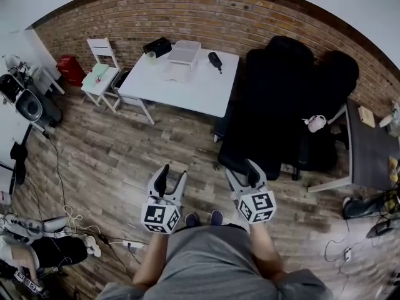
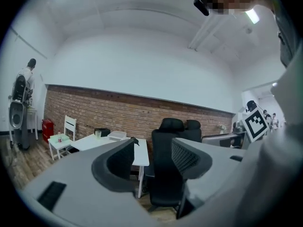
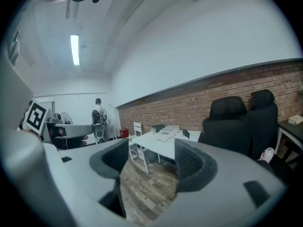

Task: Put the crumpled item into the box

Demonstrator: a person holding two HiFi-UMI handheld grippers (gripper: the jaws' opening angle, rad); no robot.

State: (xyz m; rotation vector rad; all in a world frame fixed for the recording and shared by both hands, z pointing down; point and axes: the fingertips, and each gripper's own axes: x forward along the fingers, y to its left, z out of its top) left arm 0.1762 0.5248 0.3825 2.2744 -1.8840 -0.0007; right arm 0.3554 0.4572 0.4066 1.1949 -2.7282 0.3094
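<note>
Closest to the person, the left gripper [image 1: 172, 175] and the right gripper [image 1: 244, 172] are held out side by side over the wooden floor [image 1: 125, 149], just ahead of the person's shoes [image 1: 192, 219]. Both point nearly level. The left gripper has its jaws spread wide with nothing between them, and so does the right gripper. Neither one touches anything. Past the right gripper stand two black office chairs [image 1: 275, 99], close together. Farther off, well apart from both grippers, is a white desk [image 1: 200, 89]. The crumpled item [image 1: 177, 72] looks like a pale, see-through lump lying on the desk, just in front of the box [image 1: 185, 51]. The box is clear plastic and sits near the back edge of the desk. A small dark thing [image 1: 215, 60] lies beside the box, and a black case [image 1: 157, 46] sits on its other side. A white chair [image 1: 102, 43] stands by the end of the desk. Behind it all runs a brick wall [image 1: 187, 11].
</note>
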